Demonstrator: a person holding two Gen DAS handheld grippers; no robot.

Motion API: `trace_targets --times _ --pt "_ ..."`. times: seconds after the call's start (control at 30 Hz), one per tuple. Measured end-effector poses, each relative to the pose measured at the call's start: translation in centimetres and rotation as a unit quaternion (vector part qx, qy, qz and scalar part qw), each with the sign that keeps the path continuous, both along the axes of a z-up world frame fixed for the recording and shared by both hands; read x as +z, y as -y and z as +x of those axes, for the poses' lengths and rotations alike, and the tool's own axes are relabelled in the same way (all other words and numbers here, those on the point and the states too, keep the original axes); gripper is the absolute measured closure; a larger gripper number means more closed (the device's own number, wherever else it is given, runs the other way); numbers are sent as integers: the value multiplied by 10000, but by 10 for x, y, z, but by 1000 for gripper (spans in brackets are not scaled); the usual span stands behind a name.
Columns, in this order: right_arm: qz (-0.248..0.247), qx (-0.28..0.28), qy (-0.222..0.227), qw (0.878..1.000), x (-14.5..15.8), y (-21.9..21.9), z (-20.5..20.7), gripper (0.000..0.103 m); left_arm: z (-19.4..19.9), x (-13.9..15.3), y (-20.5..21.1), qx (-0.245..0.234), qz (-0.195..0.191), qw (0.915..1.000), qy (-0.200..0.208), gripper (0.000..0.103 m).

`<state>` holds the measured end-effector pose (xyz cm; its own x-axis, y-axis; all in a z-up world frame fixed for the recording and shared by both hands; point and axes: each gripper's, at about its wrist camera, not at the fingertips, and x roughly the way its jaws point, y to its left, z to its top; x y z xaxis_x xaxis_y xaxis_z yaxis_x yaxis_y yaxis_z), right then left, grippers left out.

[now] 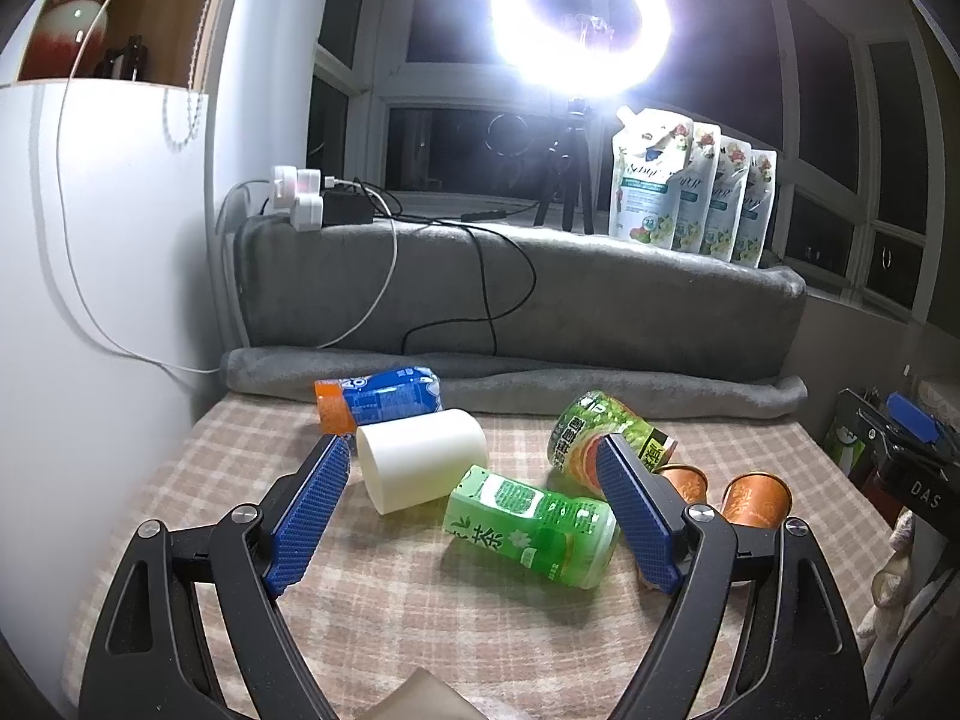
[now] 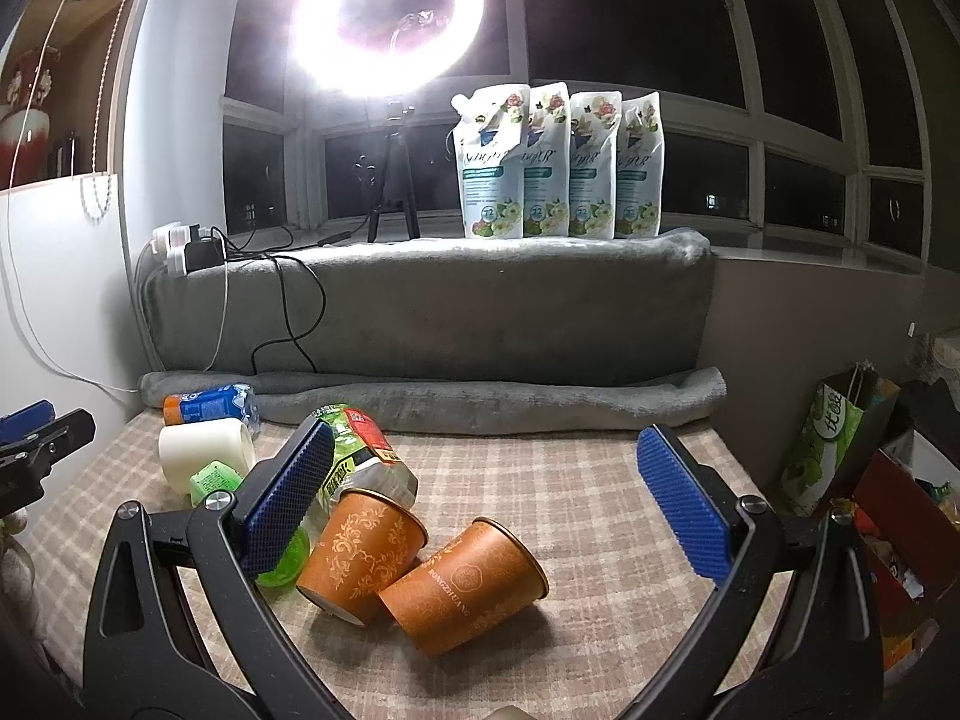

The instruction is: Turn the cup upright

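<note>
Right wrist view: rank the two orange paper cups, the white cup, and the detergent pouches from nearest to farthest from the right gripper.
1. Orange paper cups, lying tipped between the right gripper's open fingers; the two touch and are too close to rank apart.
2. White cup, on its side, farther back at left.
3. Detergent pouches, upright on the far grey ledge by the window.

A ring light point(image 1: 579, 15) on the windowsill is the main light source and blows out to pure white glare in both views, with a hazy glow spilling over the dark night windows point(image 2: 660, 12) behind it. The checked cloth point(image 2: 570, 480) is fairly lit and sharp. Fisheye distortion bends the frames, and the corners fall black.
</note>
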<state>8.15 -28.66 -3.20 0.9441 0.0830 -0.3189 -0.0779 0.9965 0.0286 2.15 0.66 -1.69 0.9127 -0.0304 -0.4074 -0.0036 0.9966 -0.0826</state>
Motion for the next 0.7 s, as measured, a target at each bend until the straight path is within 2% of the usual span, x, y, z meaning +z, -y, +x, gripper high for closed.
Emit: trace_targets --times 0.23,0.37,0.53,0.7 --pt "-40 261 -172 9995 -1 -5 18 0 7 -3 -3 -32 -15 9999 -144 19" --pt "-43 718 -535 9960 -2 -9 41 0 12 -6 -6 -40 -44 9997 -250 19" --pt "18 1373 -1211 9831 -6 -18 79 0 16 -12 -15 2 -135 9990 -436 19" --pt "-305 1985 -1861 9618 -14 -40 117 0 18 -21 -24 23 -303 9972 -680 19"
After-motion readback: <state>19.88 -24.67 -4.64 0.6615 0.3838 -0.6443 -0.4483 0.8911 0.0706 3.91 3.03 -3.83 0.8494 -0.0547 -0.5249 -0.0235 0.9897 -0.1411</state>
